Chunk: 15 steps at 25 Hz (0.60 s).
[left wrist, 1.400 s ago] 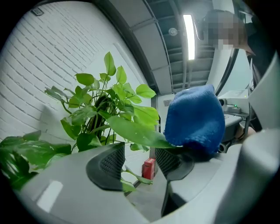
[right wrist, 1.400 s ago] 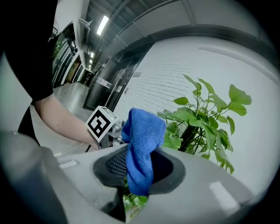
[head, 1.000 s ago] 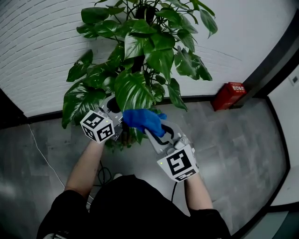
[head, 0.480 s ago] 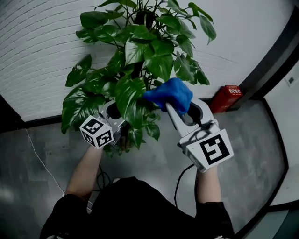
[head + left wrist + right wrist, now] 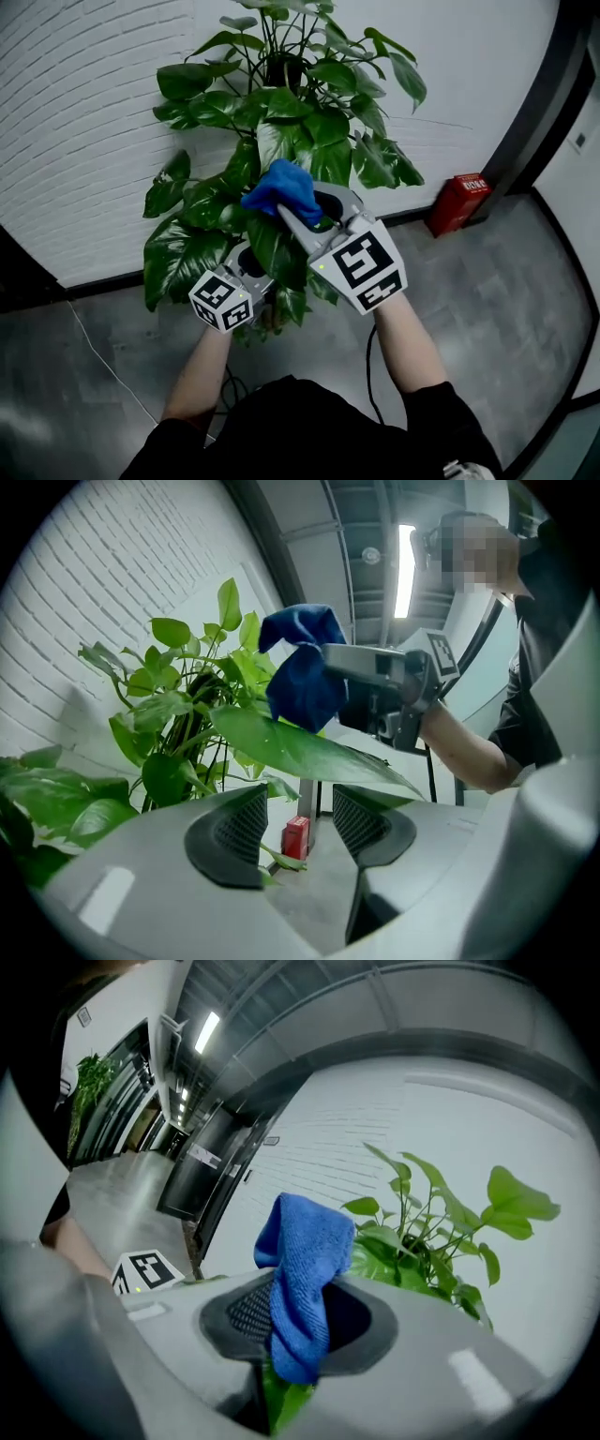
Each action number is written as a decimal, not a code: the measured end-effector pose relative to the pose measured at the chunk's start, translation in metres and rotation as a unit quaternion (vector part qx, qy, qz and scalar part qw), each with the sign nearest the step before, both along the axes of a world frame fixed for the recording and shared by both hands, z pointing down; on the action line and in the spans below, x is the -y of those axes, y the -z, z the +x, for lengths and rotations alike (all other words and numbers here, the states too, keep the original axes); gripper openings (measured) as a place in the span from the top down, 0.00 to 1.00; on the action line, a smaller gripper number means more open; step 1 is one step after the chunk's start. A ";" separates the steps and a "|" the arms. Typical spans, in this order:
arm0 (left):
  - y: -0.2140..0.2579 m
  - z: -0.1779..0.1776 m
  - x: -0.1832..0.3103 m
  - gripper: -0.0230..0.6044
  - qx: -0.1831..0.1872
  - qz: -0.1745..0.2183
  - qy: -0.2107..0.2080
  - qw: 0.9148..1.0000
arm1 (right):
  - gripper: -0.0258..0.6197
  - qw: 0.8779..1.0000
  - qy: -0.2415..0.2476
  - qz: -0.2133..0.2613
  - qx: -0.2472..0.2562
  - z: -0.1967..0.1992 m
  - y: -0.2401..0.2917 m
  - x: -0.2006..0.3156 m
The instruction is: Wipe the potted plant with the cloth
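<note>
The cloth (image 5: 281, 187) is bright blue. The potted plant (image 5: 314, 122) has glossy green leaves. The left gripper (image 5: 300, 822) and right gripper (image 5: 298, 1314) are light grey with dark ribbed pads (image 5: 242, 827). Each bears a white cube (image 5: 364, 270) patterned with black squares. The wall (image 5: 84, 112) is white brick, the floor (image 5: 487, 309) is grey, and the box (image 5: 461, 201) is red.

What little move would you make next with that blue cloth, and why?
Probably slide the blue cloth along the broad leaf toward its tip. The right gripper has its jaws shut on the cloth, which hangs right at that leaf's upper face, while the left gripper sits open-jawed just beneath it.
</note>
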<state>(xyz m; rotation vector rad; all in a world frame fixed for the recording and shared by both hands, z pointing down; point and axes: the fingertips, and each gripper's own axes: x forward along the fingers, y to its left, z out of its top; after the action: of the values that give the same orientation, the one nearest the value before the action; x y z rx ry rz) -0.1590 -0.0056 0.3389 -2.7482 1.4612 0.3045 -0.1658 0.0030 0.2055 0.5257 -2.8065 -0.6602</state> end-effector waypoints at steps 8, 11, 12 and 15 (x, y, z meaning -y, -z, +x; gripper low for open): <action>0.002 0.009 -0.004 0.60 -0.010 0.011 -0.028 1.000 | 0.81 0.997 -0.048 -0.051 -0.013 -0.001 -0.049 0.032; 0.000 0.010 -0.002 0.61 -0.015 0.011 -0.036 0.999 | 0.81 0.996 -0.065 -0.063 -0.008 0.012 -0.060 0.036; -0.001 0.010 -0.002 0.60 -0.015 0.009 -0.038 0.999 | 0.81 0.995 -0.071 -0.065 -0.009 0.016 -0.064 0.037; -0.007 0.009 0.000 0.60 -0.015 0.001 -0.040 0.999 | 0.81 0.994 -0.087 -0.073 -0.011 0.031 -0.075 0.040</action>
<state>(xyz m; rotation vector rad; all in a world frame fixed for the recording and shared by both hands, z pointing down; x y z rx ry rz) -0.1497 -0.0052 0.3459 -2.8175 1.3583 0.3497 -0.1343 -0.0370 0.2809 0.7180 -2.7217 -0.4204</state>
